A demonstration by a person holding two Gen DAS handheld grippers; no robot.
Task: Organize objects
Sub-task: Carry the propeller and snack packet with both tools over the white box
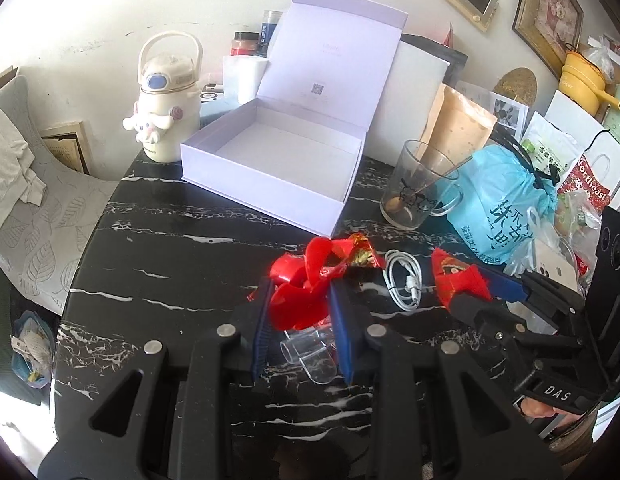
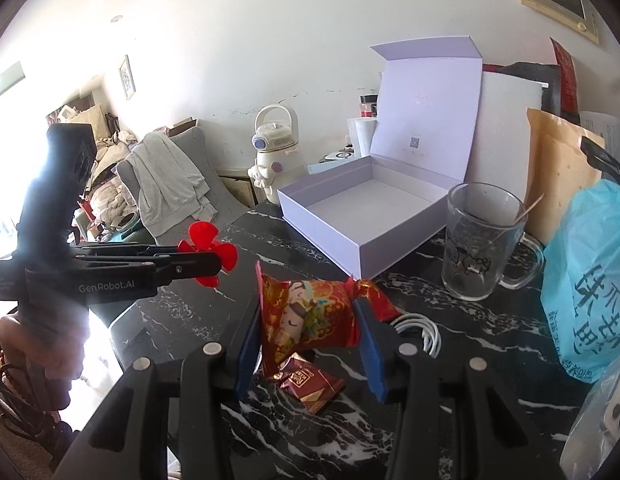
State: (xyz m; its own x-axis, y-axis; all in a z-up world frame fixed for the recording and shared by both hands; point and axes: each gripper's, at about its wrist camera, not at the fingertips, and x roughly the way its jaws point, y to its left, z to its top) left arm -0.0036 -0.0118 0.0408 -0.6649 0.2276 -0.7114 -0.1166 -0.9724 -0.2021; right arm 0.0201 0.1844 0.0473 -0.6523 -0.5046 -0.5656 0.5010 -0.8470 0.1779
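Before open white box (image 1: 270, 160), left gripper (image 1: 300, 300) clamps red bow (image 1: 306, 292), right gripper (image 2: 306, 320) clamps candy pkt (image 2: 310, 312); glass mug (image 1: 419, 188) nearby.

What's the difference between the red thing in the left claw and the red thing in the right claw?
The left gripper holds a plain red plastic propeller with curved, glossy blades; the right gripper holds a red snack packet, soft and crinkled, printed with a cartoon figure. The propeller is a rigid open shape, the packet a puffed pouch. Both are red, clamped between blue pads, and lifted above the black marble table.

White wall (image 2: 230, 40), 2 framed pictures (image 1: 547, 4), grey leaf-patterned chair (image 1: 38, 232), bright daylight at left
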